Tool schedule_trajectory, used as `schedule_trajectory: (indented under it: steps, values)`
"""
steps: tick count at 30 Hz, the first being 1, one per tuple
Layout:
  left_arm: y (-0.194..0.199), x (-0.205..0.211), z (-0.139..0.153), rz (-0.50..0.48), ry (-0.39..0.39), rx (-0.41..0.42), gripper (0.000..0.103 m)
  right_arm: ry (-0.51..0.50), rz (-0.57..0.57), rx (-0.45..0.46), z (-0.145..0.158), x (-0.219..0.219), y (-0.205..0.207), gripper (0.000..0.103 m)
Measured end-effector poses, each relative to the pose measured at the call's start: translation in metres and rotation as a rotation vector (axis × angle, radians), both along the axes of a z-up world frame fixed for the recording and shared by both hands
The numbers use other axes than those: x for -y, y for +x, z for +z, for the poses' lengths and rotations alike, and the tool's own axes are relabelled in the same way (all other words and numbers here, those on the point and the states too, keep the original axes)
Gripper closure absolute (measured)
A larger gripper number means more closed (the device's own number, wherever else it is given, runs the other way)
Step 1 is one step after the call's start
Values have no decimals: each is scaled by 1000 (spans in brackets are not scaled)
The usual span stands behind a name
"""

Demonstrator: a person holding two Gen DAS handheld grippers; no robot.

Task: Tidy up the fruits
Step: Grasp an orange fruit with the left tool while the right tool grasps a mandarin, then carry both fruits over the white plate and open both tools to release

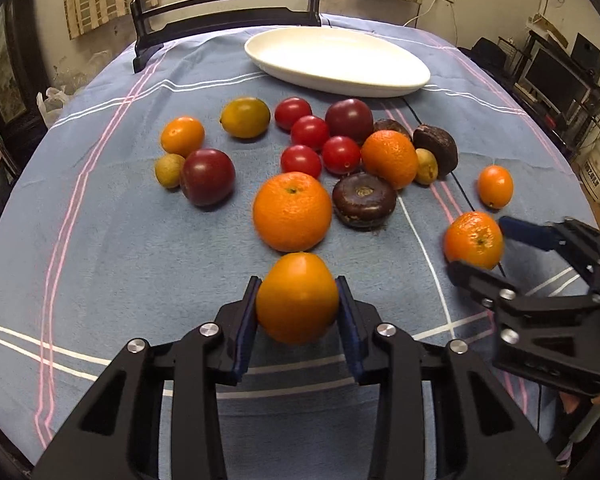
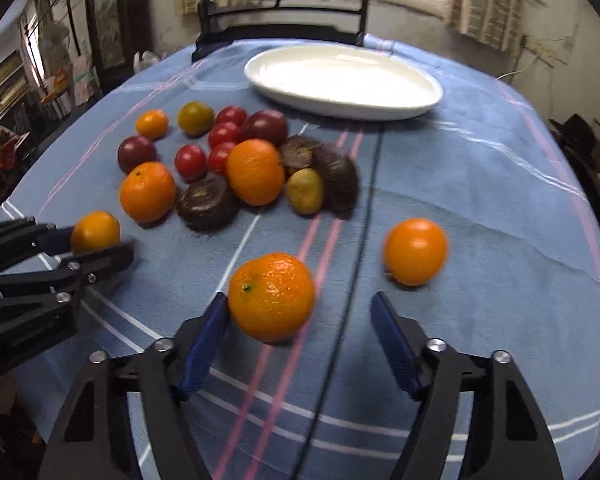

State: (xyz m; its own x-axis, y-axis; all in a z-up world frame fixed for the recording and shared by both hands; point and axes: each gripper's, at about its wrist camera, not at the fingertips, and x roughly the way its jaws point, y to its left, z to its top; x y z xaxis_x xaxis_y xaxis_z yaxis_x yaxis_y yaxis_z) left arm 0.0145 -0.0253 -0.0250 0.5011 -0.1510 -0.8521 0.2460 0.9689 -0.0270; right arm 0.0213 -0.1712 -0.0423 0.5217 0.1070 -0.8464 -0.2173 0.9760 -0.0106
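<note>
My left gripper (image 1: pixel 298 298) is shut on a smooth orange kumquat (image 1: pixel 297 298), low over the blue cloth; it also shows in the right wrist view (image 2: pixel 96 234). My right gripper (image 2: pixel 300 312) is open around a dimpled tangerine (image 2: pixel 272 296) that touches its left pad; the same tangerine shows in the left wrist view (image 1: pixel 474 240). A white oval plate (image 1: pixel 336 60) stands empty at the far side of the table, and it shows in the right wrist view (image 2: pixel 340 80). Several fruits lie between: oranges, red tomatoes, plums, dark passion fruits.
A big orange (image 1: pixel 292 211) lies just ahead of the left gripper. A loose kumquat (image 2: pixel 415 251) lies right of the right gripper. A dark wooden chair (image 1: pixel 224 12) stands behind the plate. The table edge curves off on both sides.
</note>
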Motion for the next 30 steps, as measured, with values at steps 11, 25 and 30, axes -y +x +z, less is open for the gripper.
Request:
schedule_trajectory:
  steps: [11, 25, 30]
  values:
    - [17, -8, 36, -72, -52, 68, 67, 77, 47, 118, 36, 3, -5, 60]
    - [221, 49, 55, 18, -4, 115, 67, 14, -86, 151, 48, 17, 174, 60]
    - [264, 55, 10, 58, 43, 20, 67, -9, -106, 61, 17, 16, 204, 57]
